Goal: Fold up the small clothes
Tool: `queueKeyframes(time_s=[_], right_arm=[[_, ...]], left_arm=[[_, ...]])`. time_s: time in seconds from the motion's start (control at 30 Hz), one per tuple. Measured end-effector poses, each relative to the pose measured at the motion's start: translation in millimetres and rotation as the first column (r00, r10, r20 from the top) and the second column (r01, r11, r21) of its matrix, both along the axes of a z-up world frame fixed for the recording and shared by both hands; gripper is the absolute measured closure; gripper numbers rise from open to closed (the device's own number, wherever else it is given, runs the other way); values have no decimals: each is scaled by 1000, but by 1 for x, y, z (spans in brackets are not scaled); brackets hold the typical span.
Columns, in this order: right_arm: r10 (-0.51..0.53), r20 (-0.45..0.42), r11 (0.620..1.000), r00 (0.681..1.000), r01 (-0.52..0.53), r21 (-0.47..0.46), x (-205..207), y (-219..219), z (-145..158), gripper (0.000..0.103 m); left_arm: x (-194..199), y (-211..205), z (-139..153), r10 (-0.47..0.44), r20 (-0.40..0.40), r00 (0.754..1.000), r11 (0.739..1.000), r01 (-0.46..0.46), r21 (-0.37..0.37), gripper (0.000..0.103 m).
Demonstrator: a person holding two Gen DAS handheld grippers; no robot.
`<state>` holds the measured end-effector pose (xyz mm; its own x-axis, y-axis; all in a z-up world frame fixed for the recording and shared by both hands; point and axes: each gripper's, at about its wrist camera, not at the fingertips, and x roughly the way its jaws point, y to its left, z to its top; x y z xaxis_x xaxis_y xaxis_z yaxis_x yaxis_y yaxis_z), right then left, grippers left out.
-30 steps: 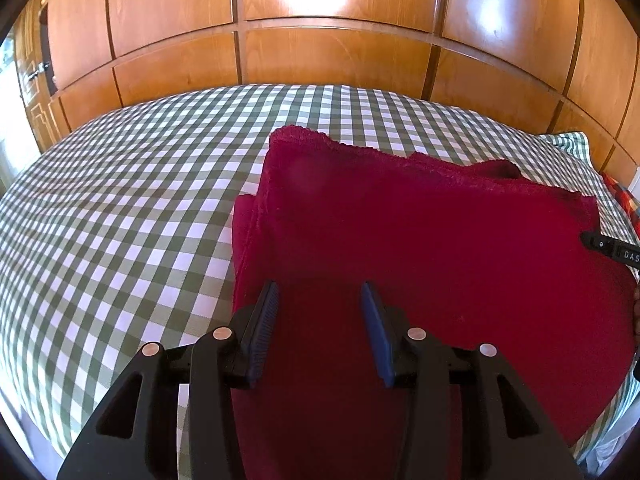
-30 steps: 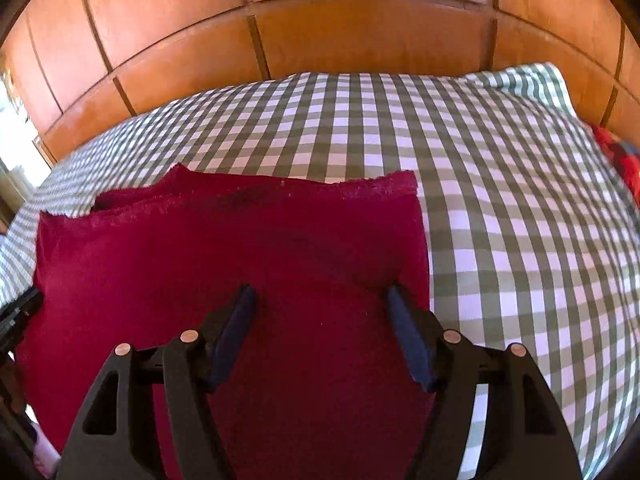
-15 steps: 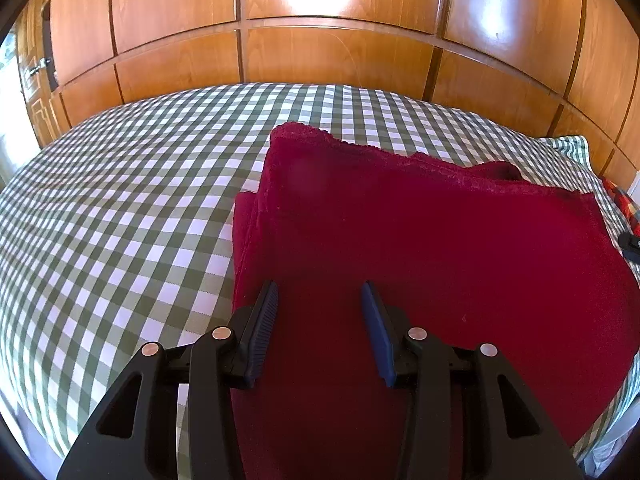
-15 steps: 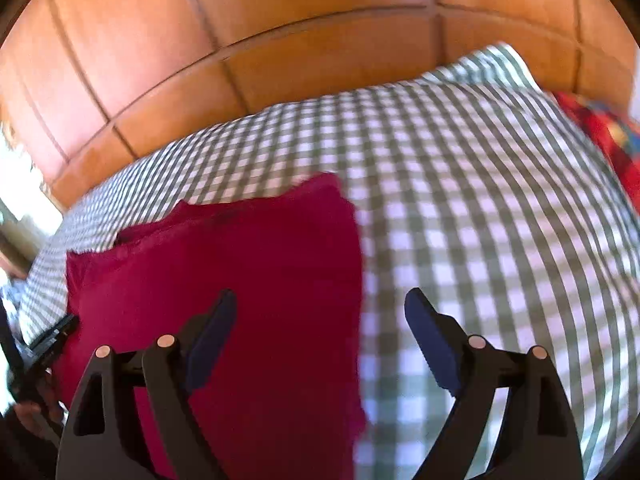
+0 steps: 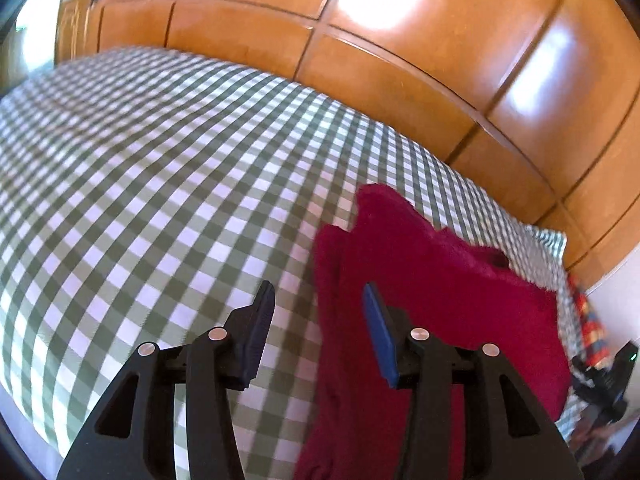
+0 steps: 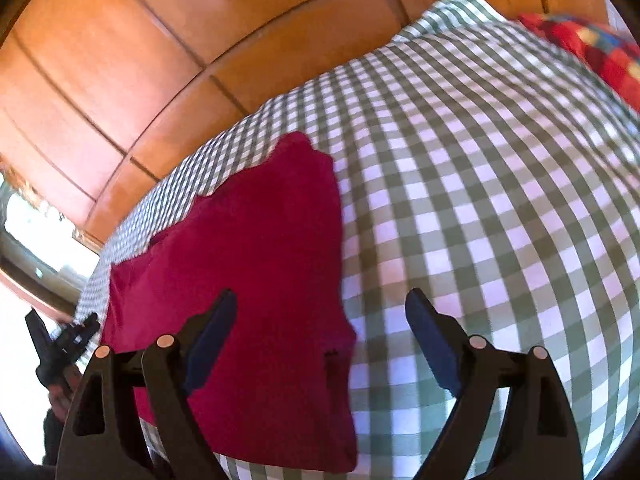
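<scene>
A dark red folded cloth (image 5: 432, 304) lies flat on the green-and-white checked bedcover (image 5: 160, 184). My left gripper (image 5: 318, 332) is open and empty, astride the cloth's left edge: left finger over the bedcover, right finger over the cloth. In the right wrist view the cloth (image 6: 256, 264) lies left of centre. My right gripper (image 6: 320, 340) is wide open and empty, astride the cloth's right edge. The other gripper shows at the far left (image 6: 60, 344), and the right one shows in the left wrist view (image 5: 604, 376).
A glossy wooden panelled wall (image 5: 360, 40) runs behind the bed (image 6: 500, 184). A red patterned fabric (image 6: 592, 52) lies at the bed's far right, also seen in the left wrist view (image 5: 592, 328). A bright window (image 6: 36, 240) is at the left.
Both grippers have swung outward from over the cloth's middle: the left one to the cloth's left edge, the right one to its right edge. The right jaws opened wider. The cloth has not moved.
</scene>
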<state>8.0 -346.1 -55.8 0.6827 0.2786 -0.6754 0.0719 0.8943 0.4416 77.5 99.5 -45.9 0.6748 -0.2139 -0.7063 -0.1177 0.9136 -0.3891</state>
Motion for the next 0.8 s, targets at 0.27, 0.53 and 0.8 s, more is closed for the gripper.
queueKeyframes(time_s=[0.27,0.53,0.8], right_arm=[[76,4,994,997,-75,-81,5,36,-1,17],[68,-36,994,997,-71,-86,6,38,-16,17],[73,-42,997,996,-75,-28,9,27,-20,14]], left_arm=[[0,-14,-9,-162,-14,987,980,160,-115,63],[-13,-26,7,-143,67,987,988,146,-41,96],[0,-44,-18,-52,-77,996,984,64,167,90]])
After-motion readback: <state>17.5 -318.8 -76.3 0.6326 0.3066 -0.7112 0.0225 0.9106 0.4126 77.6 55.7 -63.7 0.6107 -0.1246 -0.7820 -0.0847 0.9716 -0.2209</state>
